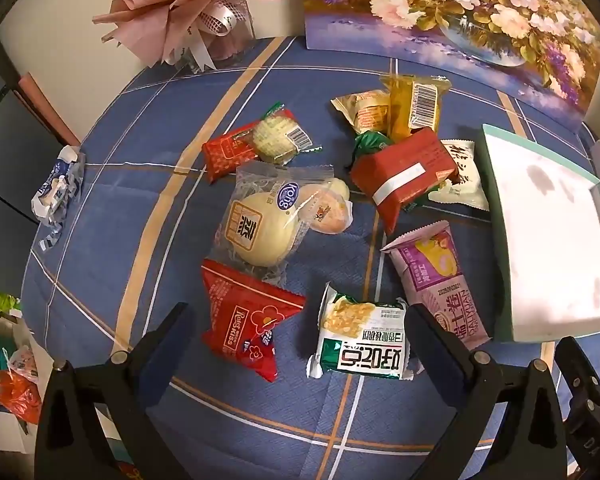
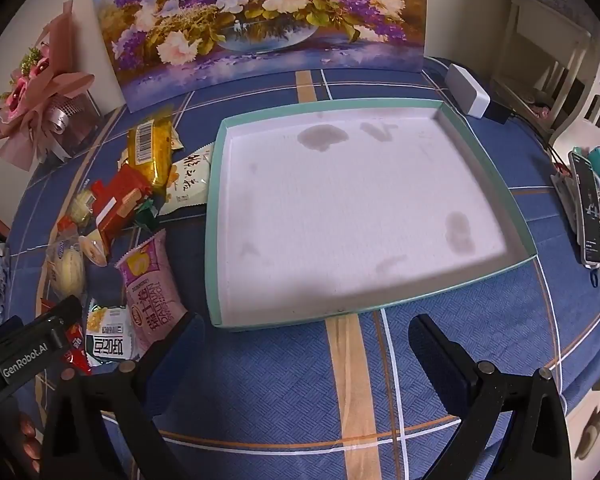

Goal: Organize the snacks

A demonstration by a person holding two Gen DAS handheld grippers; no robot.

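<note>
Nearby, scattered snack packets, teal tray, both jaws spread

Our right gripper hovers with its fingers spread wide over the blue checked tablecloth, gripping nothing. Just ahead of it lies the shallow teal-rimmed tray, its stained white floor bare. To our left the snack packets lie heaped beside the tray, the pink packet nearest us.

Green wrapper mostly hidden under red packet
</note>
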